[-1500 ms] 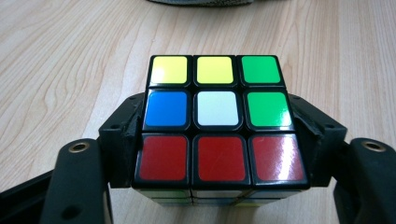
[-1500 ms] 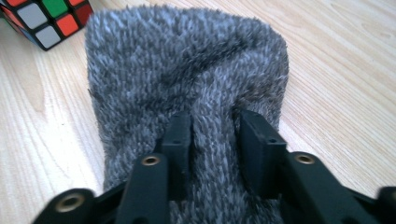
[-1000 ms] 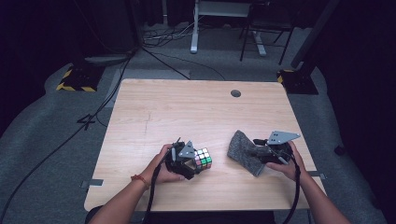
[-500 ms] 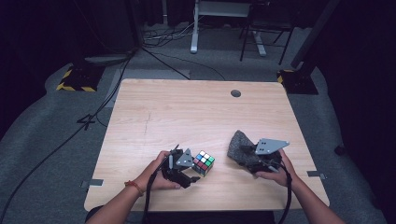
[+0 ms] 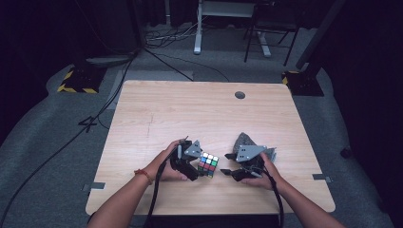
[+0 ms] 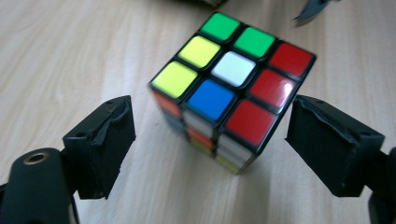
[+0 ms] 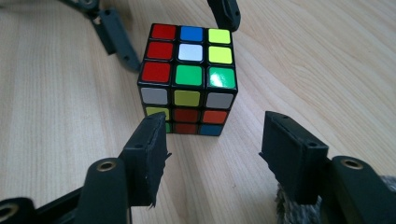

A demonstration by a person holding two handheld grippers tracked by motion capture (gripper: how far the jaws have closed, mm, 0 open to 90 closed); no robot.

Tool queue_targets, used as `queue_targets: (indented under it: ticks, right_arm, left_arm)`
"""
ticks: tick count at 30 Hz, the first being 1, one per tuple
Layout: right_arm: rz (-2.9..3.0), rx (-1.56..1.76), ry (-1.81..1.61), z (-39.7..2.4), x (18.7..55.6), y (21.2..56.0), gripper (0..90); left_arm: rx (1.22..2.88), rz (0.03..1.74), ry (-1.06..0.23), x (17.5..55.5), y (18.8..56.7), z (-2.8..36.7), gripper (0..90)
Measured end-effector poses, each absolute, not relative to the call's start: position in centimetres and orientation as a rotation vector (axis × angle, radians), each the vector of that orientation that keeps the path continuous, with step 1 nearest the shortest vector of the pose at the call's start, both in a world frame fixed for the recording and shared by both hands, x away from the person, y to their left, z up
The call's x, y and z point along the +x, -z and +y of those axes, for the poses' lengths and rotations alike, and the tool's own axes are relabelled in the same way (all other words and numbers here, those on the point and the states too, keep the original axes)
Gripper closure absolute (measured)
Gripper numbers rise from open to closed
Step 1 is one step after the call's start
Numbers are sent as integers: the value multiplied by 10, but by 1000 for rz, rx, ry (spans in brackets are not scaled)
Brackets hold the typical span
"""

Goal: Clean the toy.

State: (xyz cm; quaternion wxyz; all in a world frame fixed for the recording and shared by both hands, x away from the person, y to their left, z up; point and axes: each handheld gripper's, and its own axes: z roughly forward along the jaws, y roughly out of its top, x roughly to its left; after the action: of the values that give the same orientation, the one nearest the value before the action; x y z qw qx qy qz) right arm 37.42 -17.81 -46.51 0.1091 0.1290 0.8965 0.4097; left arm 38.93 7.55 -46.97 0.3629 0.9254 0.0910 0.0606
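Observation:
A scrambled Rubik's cube [image 5: 208, 164] [image 6: 224, 93] [image 7: 187, 74] rests on the wooden table [image 5: 190, 109] near its front edge. My left gripper [image 5: 198, 169] [image 6: 217, 119] reaches it from the left. Its jaws have just been opening and stand on either side of the cube, pads clear of its faces. My right gripper [image 5: 227, 164] [image 7: 219, 135] faces the cube from the right, a short way off. Its jaws have also just been opening, with nothing between them. The left gripper's jaw tips show behind the cube in the right gripper view.
A crumpled grey cloth [image 5: 244, 140] [image 7: 285, 205] lies on the table just behind and under the right hand. A round cable hole [image 5: 240, 95] sits near the far edge. Cables, desk legs and yellow-black floor blocks [image 5: 76, 80] lie beyond the table.
The right gripper has moved left, away from over the grey cloth and up to the cube. The left hand has stayed by the cube.

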Motion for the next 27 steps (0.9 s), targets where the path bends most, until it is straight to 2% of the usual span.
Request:
queue_targets:
  ticks: [6, 10, 12, 18, 27]
  right_arm:
    - [2656, 385, -1193, -175, 378, 471, 410]
    - [2655, 386, -1186, -173, 379, 473, 409]
    - [2654, 387, -1183, -173, 380, 473, 405]
    - [2653, 383, -1181, -172, 381, 474, 408]
    - [2650, 374, -1187, -170, 381, 473, 403]
  left_arm:
    - [2386, 206, -163, 389, 469, 66, 154]
    - [2390, 209, -232, 391, 463, 64, 156]
    - [2397, 158, -268, 390, 460, 67, 158]
    - [2456, 119, -141, 394, 468, 61, 163]
    - [2440, 161, -112, 395, 470, 61, 227]
